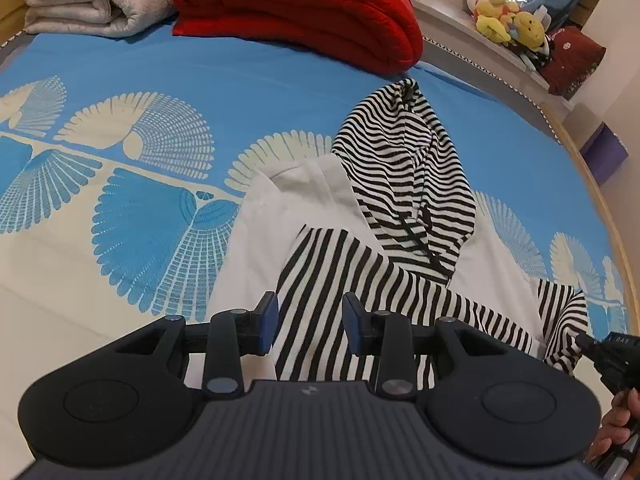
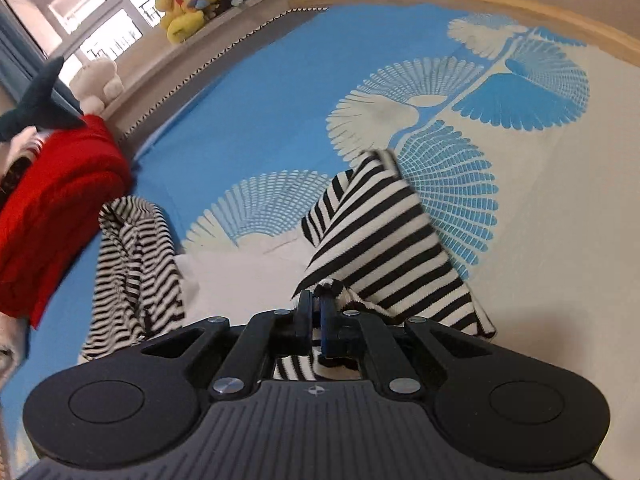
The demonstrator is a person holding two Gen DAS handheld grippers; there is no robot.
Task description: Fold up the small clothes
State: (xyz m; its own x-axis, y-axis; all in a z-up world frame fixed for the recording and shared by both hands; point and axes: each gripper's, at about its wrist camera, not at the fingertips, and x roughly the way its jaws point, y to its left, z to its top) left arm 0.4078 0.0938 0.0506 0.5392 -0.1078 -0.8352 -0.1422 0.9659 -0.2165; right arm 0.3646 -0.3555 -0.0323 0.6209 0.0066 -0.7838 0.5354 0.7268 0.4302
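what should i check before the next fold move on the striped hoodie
1. right gripper shut on the striped sleeve: ok
2. left gripper open, nothing between its pads: ok
3. other sleeve laid across the white body: ok
4. hood flat: not ok, bunched
5. red blanket apart from the hoodie: ok
6. whether the pinch holds one layer only: cannot tell

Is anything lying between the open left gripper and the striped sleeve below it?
Nothing visible. The left gripper hangs open directly over the striped sleeve folded across the white body, with no other object between. The right gripper is shut on the other striped sleeve.
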